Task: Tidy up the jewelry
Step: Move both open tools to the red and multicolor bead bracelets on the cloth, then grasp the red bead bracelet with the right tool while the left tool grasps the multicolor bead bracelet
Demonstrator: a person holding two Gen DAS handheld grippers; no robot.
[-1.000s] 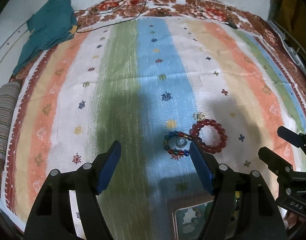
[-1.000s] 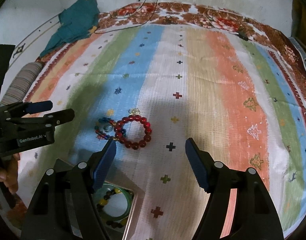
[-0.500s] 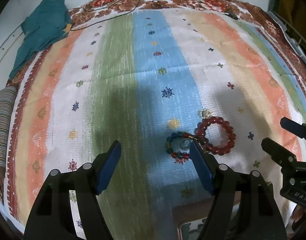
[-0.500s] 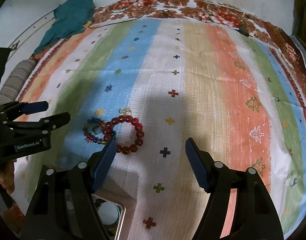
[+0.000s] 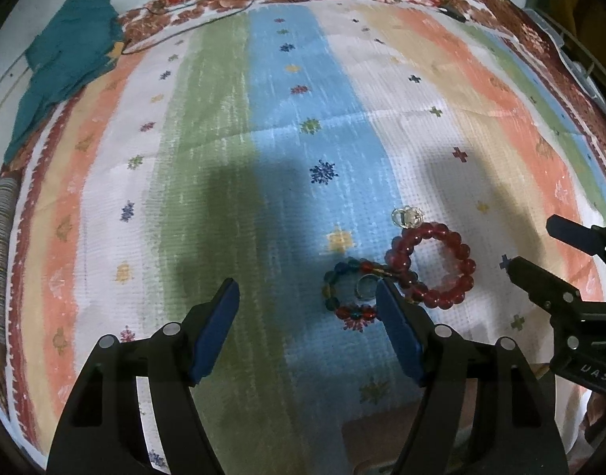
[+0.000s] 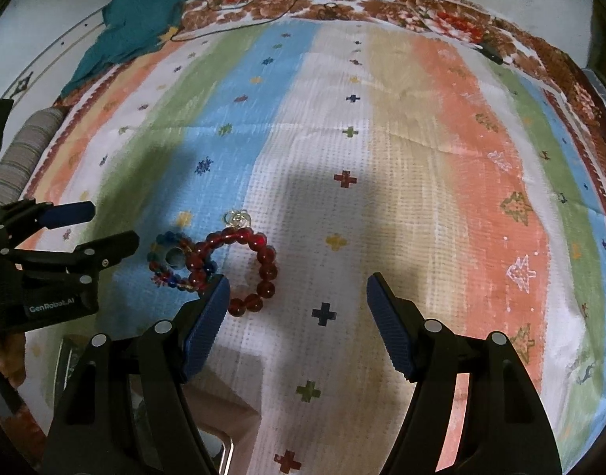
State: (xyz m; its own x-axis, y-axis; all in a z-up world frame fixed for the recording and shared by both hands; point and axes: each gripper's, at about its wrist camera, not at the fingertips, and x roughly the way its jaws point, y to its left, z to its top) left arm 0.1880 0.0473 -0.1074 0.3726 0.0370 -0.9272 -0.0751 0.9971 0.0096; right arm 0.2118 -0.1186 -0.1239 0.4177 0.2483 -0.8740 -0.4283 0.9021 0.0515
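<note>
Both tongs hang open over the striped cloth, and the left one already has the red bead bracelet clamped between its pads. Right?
Not quite. The left tongs hold nothing: both are open, and the red bracelet lies free on the cloth, overlapping the multicoloured bracelet. The left wrist view shows it; the right wrist view confirms the right tongs are empty too.

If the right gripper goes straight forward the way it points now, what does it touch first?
Probably bare striped cloth. Between the open fingers of the right gripper lies only fabric; the red bead bracelet sits off by its left finger, so it would likely be missed, though depth is unclear.
</note>
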